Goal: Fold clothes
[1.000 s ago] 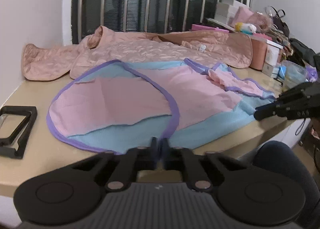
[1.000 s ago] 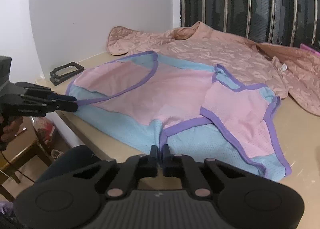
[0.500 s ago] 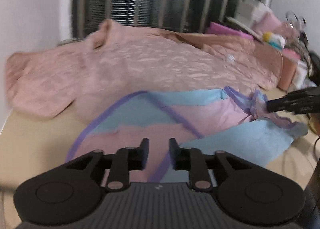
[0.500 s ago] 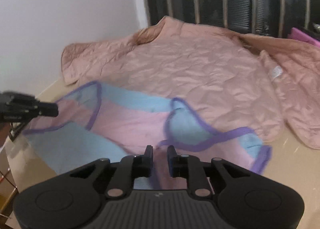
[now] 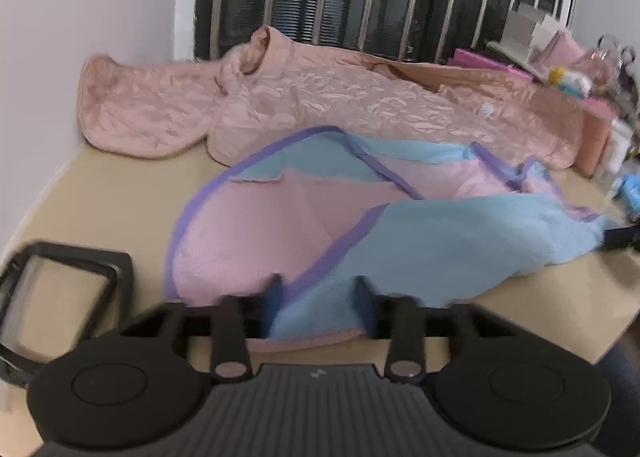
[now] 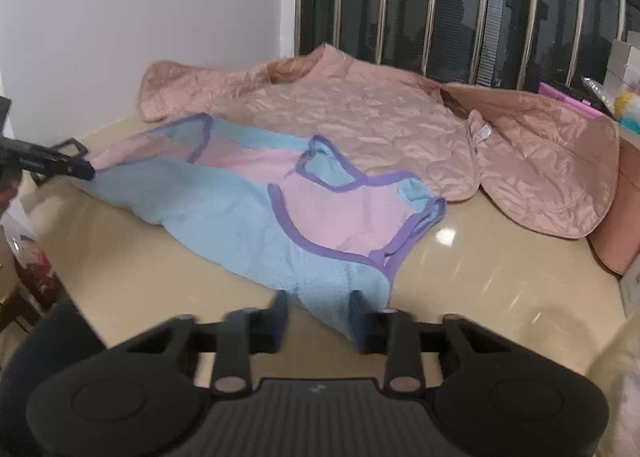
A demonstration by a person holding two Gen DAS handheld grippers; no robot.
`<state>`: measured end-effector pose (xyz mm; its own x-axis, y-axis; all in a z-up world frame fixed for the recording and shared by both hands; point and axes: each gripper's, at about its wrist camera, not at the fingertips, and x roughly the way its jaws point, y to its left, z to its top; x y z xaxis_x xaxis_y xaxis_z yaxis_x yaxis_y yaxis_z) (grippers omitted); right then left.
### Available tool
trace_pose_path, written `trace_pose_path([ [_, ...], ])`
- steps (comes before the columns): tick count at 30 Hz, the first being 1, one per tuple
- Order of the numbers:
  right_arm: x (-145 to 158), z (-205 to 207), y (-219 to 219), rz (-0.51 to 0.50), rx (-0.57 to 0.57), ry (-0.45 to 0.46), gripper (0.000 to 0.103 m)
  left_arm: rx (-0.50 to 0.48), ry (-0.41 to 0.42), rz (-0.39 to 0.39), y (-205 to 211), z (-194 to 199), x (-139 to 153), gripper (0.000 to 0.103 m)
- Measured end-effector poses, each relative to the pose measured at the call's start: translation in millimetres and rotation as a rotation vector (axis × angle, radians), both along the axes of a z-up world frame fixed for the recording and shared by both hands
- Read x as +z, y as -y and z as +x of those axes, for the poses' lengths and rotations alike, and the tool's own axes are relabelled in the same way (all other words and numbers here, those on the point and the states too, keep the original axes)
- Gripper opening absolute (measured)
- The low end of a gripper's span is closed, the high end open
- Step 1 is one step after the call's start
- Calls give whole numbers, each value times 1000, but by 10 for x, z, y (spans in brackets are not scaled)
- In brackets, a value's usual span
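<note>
Folding is under way on only one garment. Blue-and-pink top [image 5: 280,225] with purple trim lies on the counter [image 5: 100,185] in front of the person, its near blue edge lifted and drawn partly over the pink panel. The fold is rumpled and not yet laid flat.

Left gripper [image 5: 316,297] is at the near left of that top. Its fingers are closing with the blue cloth between them, and in its own view they look set apart rather than pinched tight. Right gripper [image 6: 318,309] is at the other near corner. Its fingers also stand apart around the blue hem, with motion blur at the tips.

Behind the top, touching its far edge, a quilted pink jacket [image 5: 320,97] is spread out unfolded along the window bars. By my reading most of the job remains: finish and flatten this fold, fold the top smaller, then do the jacket.
</note>
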<state>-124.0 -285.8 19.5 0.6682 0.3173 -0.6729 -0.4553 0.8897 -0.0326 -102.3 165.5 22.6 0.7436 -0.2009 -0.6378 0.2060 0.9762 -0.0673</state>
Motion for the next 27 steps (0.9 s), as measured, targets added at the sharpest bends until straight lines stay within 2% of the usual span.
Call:
trace_pose_path([
  [1,23,60,11,8,-11,-16,1,8,3,24,7,-2,-4,0],
  [2,72,112,42,31,-24,-22,1,15,5,47,14,-3,-9,0],
  [4,164,213,93,58,-63,-16,1,37,10,47,-48,-3,-12,0],
  [6,218,317,105,34,-120,24,1,56,15,40,-97,6,-14,0],
  [8,195,390,84,2,-146,33,2,84,24,30,-105,-14,24,5],
  [9,190,381,74,-5,-160,35,7,74,31,8,-110,-44,63,7],
  [11,222,261,123,30,-163,35,19,55,44,-16,-112,-131,124,32],
  [12,233,181,167,65,-160,31,37,51,50,-17,-99,-157,141,36],
  [13,223,140,206,85,-163,23,42,46,56,-17,-87,-183,157,37],
  [15,170,128,269,106,-175,-5,37,47,38,-2,-52,-149,117,37],
  [16,130,157,294,115,-176,-37,9,49,25,8,-38,-124,85,36],
  [17,92,199,306,123,-171,-77,2,51,13,18,-24,-99,53,29],
  [18,78,232,307,128,-168,-94,0,55,6,34,-10,-84,27,26],
  [20,156,253,299,132,-171,-70,0,66,1,58,-7,-73,-3,18],
  [23,261,387,340,155,-185,-41,0,77,-3,78,-32,-50,-2,13],
  [27,147,651,236,27,-246,-13,1,95,1,91,-56,-21,-13,12],
])
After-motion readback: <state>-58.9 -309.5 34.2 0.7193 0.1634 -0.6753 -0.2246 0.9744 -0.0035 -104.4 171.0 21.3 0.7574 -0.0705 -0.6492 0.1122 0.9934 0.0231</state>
